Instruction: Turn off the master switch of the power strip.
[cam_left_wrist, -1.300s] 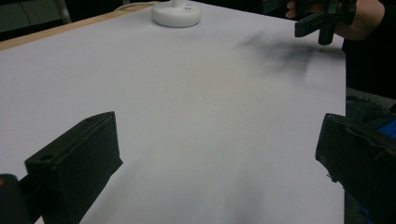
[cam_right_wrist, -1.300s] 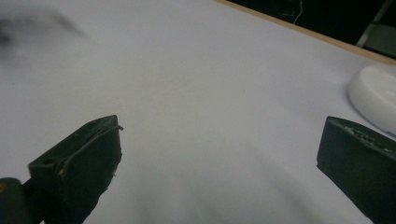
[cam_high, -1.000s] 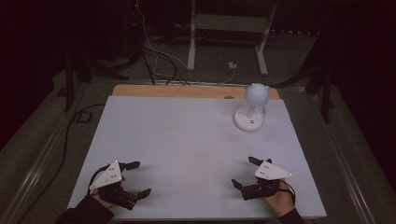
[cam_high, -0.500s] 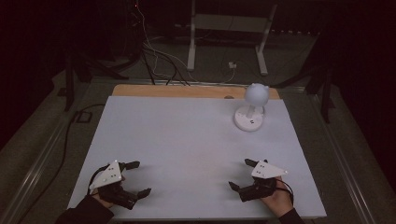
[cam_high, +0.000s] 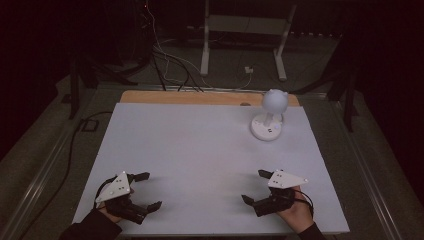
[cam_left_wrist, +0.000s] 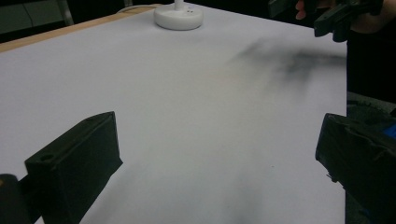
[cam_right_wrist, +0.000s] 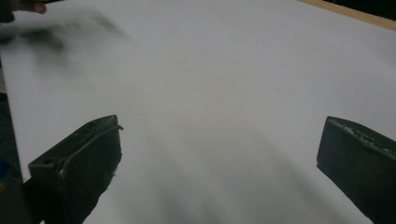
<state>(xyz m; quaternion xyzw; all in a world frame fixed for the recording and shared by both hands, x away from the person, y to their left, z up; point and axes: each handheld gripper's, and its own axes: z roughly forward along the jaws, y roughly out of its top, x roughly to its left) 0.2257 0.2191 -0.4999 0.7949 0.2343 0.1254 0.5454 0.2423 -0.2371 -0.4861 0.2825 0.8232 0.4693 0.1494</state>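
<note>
A small white lamp with a round head (cam_high: 270, 114) stands on its disc base at the table's far right; its base (cam_left_wrist: 179, 16) also shows in the left gripper view. My left gripper (cam_high: 148, 190) rests open near the front left of the white table (cam_high: 200, 145), nothing between its jaws. My right gripper (cam_high: 254, 186) is open near the front right, jaws pointing left, also holding nothing. In the left gripper view (cam_left_wrist: 219, 154) and the right gripper view (cam_right_wrist: 219, 149) the jaws stand wide apart over bare white tabletop. The right gripper (cam_left_wrist: 336, 16) appears far off in the left gripper view.
A wooden strip (cam_high: 200, 97) runs along the table's far edge. Behind it, cables (cam_high: 170, 65) and a metal stand (cam_high: 242, 35) sit on the dark floor. A black cable (cam_high: 75, 145) trails along the left side.
The right gripper has shifted slightly left and toward the table's front. The left gripper and the lamp have stayed put.
</note>
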